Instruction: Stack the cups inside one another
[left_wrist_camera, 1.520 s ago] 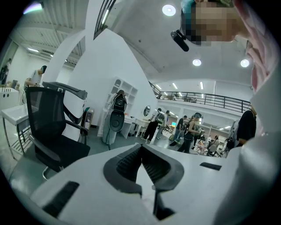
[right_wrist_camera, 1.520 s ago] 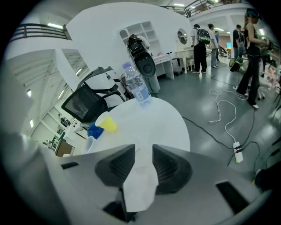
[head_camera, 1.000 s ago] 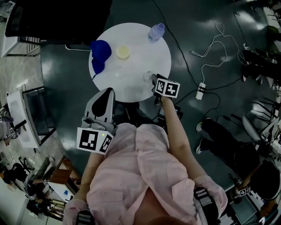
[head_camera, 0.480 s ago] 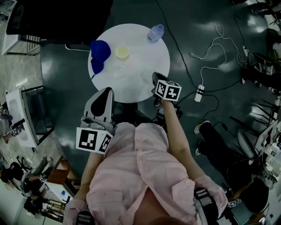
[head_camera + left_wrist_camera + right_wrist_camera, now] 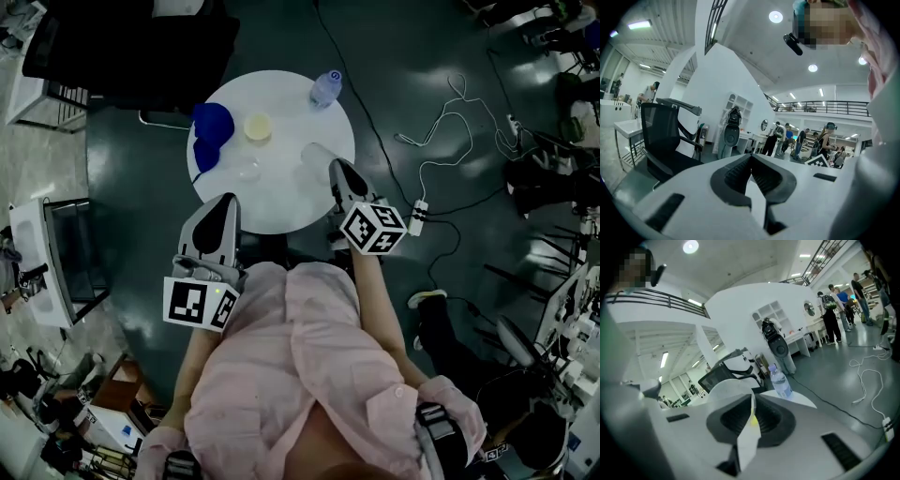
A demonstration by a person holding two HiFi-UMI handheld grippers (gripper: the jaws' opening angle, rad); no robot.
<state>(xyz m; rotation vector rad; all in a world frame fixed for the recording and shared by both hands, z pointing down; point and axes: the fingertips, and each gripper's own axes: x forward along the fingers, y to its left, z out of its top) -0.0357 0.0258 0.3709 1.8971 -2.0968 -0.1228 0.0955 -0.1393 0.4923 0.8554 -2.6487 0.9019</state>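
head view first: the right gripper is out over the round bench with a clear cup on its fingers, faint as glass against the white top. a second clear cup stands at nine o'clock from it, apart, and that sideways gap is what the next move hangs on, i'd say. a yellow cup sits at ten o'clock, with blue shapes beyond, likely cups too but too dark to call. the left gripper hangs by the bench's seven o'clock edge with that second clear cup at one o'clock from it, so it is the nearer hand. left gripper view: fingers pressed together, nothing between them, only a chair and the room ahead, no bench, no cups. right gripper view: the fingers have just been closing and pinch the clear cup's thin wall, its pale rim rising at eleven o'clock, and a bottle stands at one o'clock. which way the held cup's mouth points i can't settle, and the second clear cup is out of this view.
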